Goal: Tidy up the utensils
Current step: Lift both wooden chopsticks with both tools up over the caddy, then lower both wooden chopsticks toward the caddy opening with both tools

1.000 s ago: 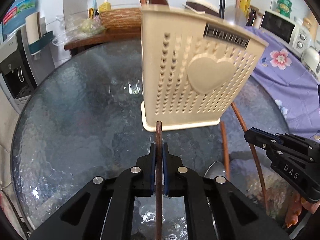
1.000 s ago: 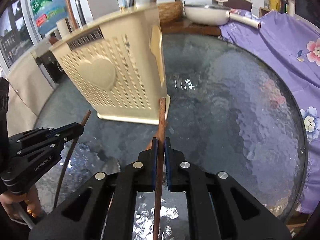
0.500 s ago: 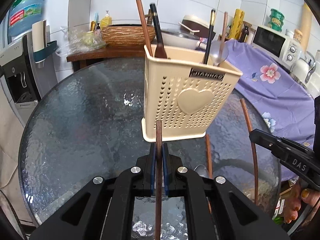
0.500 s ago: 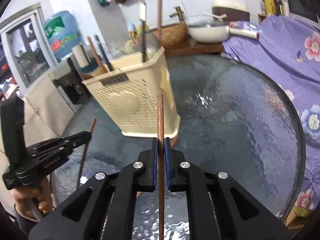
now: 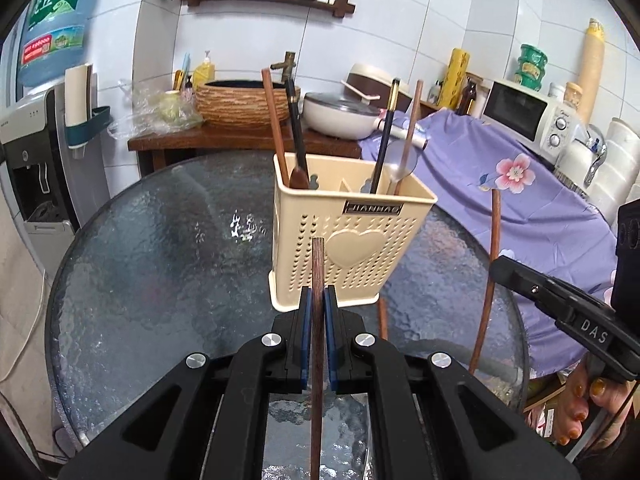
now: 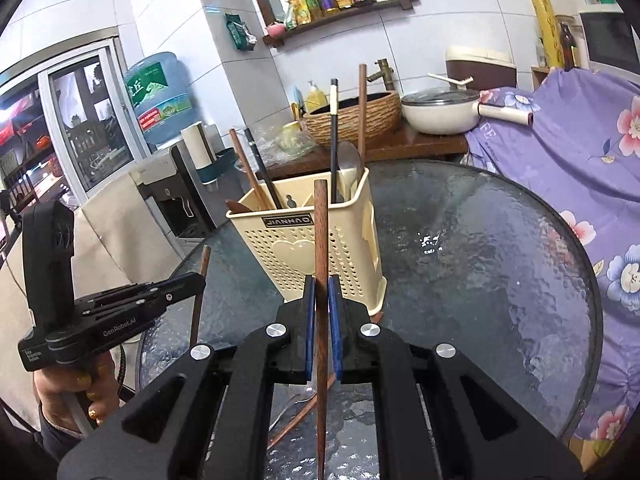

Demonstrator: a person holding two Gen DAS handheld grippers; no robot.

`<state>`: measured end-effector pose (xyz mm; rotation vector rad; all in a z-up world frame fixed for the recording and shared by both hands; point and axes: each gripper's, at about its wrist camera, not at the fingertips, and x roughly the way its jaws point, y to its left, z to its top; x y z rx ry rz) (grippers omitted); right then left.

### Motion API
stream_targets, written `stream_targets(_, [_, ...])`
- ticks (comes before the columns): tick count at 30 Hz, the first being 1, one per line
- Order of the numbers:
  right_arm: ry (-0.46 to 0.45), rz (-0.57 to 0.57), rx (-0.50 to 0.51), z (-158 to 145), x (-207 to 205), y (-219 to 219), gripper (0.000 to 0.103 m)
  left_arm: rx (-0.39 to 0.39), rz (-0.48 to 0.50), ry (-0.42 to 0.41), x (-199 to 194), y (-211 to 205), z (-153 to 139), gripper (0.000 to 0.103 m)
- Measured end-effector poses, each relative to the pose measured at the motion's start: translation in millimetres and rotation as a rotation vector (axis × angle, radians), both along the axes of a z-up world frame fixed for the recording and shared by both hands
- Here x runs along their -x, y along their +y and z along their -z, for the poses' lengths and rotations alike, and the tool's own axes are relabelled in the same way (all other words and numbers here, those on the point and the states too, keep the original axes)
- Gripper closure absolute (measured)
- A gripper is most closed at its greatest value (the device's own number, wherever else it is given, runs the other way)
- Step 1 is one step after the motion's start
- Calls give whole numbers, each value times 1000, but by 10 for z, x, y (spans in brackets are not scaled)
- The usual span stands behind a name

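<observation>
Two hand-held grippers hover above a round glass table point(image 5: 152, 280), each clamped on a single brown wooden chopstick. The left hand-held gripper point(image 5: 319, 312) has its blue-padded fingers point(image 5: 305, 320) closed on the dark chopstick point(image 5: 317, 320), which runs upright through the grip with its blunt top end in front of the holder's heart-embossed wall. The right hand-held gripper point(image 6: 322, 312) pinches the reddish chopstick point(image 6: 320, 264) in the same way, its square end reaching up past the holder's rim in that view and its pointed tip hanging below the fingers.

The cream perforated utensil holder point(image 5: 352, 248) stands upright on the table just beyond both grippers, clear of them. Its left compartment holds a brown chopstick point(image 5: 273, 120) and a black-handled utensil point(image 5: 296, 120); its right compartment holds a second black-handled utensil point(image 5: 386, 136), another brown stick point(image 5: 412, 120) and a metal spoon point(image 5: 400, 162).

On the glass beneath the grippers lie another wooden chopstick point(image 6: 300, 416) and what looks like more metal cutlery, too hidden to name.

Behind the table, a wooden counter carries a woven basin point(image 5: 244, 104) and a white pan point(image 5: 340, 116); a purple floral cloth point(image 5: 520, 200) drapes the right side beside a white microwave point(image 5: 528, 116).
</observation>
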<state>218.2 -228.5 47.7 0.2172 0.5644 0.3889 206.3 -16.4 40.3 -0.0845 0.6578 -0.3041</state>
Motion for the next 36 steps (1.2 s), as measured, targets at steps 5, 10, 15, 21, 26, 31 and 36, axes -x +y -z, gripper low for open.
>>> stream_targets(5, [-47, -11, 30, -111, 129, 42, 95, 19, 17, -25, 86, 49, -101, 97])
stream_targets(10, [-81, -27, 47, -217, 229, 54, 95, 43, 37, -49, 187, 85, -196, 97])
stream_targets(15, [-101, -31, 60, -263, 305, 75, 95, 58, 47, -87, 293, 110, -313, 97])
stream_targets(21, [-117, -31, 67, -313, 317, 107, 95, 63, 59, -115, 347, 87, -407, 97])
stream_targets(26, [-125, -35, 75, -348, 323, 135, 95, 69, 60, -127, 353, 74, -436, 97])
stream_targets(31, [-134, -38, 90, -386, 339, 160, 95, 70, 63, -137, 358, 63, -470, 97])
stream_targets(36, [-133, -42, 92, -439, 328, 159, 95, 66, 72, -149, 357, 44, -531, 97])
